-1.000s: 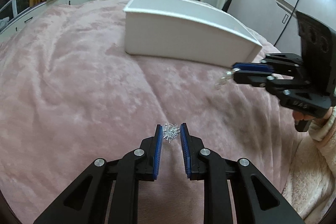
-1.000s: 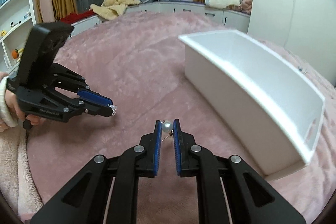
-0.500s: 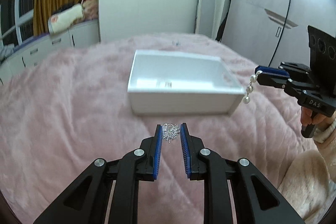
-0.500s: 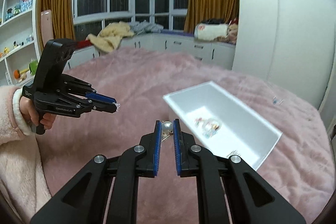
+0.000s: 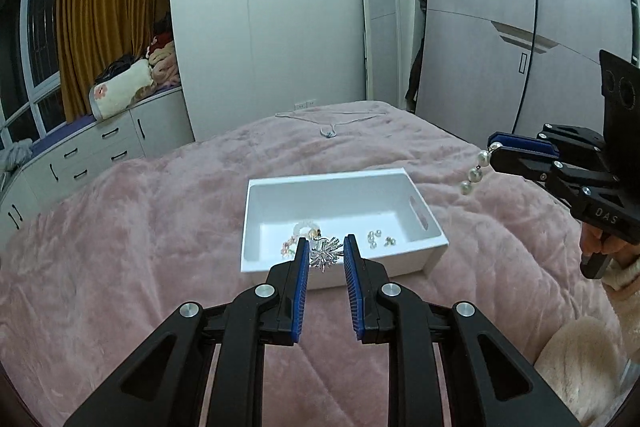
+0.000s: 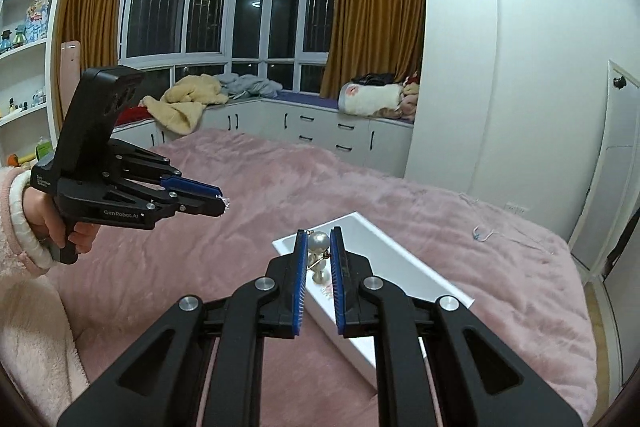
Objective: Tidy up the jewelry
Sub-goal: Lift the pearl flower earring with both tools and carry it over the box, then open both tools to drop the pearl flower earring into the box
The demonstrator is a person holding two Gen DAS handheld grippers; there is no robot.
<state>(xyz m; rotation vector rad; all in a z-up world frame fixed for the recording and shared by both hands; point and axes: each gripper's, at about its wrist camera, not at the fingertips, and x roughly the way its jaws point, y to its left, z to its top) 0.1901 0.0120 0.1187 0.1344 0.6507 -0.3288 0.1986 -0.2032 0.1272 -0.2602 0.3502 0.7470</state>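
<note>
While both hand-held grippers hang above the pink bed [image 5: 120, 247], each carries jewelry. Left hand-held gripper [image 5: 325, 259] is clenched on a spiky silver brooch [image 5: 326, 255], directly over the near wall of the white box [image 5: 424, 211]. Right hand-held gripper [image 5: 494, 150] pinches a pearl strand [image 5: 474, 174] that dangles down, off to the box's right & higher up; in its own view a pearl [image 6: 319, 242] sits between the pads.

Box lies w/ its long axis left-right in the left view, open top, some beads & earrings [image 5: 378, 238] already on its floor. Left is nearer: box interior is just ahead & below. Right likely must travel leftward past the box's slotted end wall. Bed around the box has open room; a thin necklace [image 5: 330, 123] lies well beyond, toward the far edge.
</note>
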